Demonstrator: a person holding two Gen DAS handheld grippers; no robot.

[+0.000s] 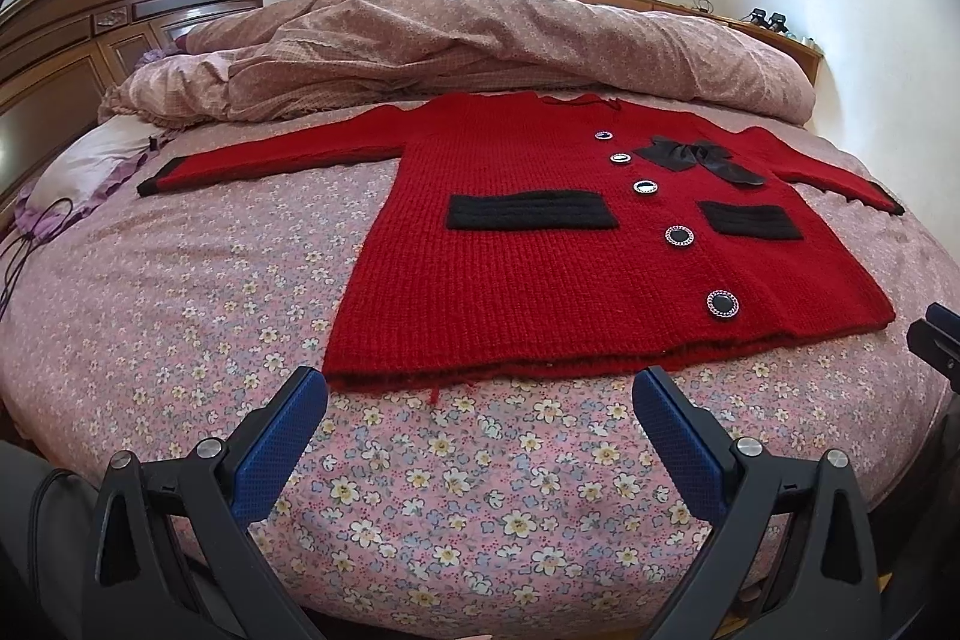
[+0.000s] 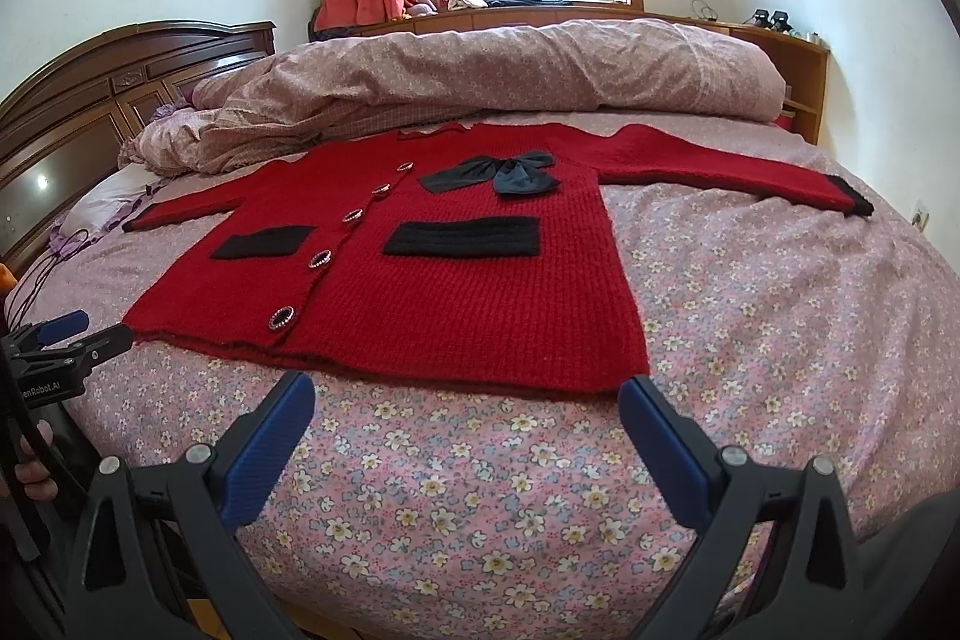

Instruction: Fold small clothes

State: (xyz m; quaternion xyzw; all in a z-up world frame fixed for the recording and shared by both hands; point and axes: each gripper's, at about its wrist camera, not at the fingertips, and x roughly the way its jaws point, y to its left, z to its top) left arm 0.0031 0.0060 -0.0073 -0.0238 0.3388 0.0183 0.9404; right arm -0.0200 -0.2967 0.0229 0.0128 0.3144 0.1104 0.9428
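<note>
- Left gripper (image 1: 480,388): jaws spread wide apart, nothing between the blue pads (image 1: 282,436). Both fingers are level and point forward, their tips clear of any contact.
- Right gripper (image 2: 465,394): jaws likewise spread wide, nothing held. The blue pads (image 2: 270,451) sit symmetrically on black finger arms.
- Cross-view check: in the right wrist view the left gripper shows at the left edge, side-on, with one blue tip forward. In the left wrist view, part of the right gripper shows at the right edge.
- The two grippers sit side by side, well apart.
- Person's hand (image 2: 33,472): partly visible at the lower left of the right wrist view, below the left gripper's body; grip detail cannot be determined.
</note>
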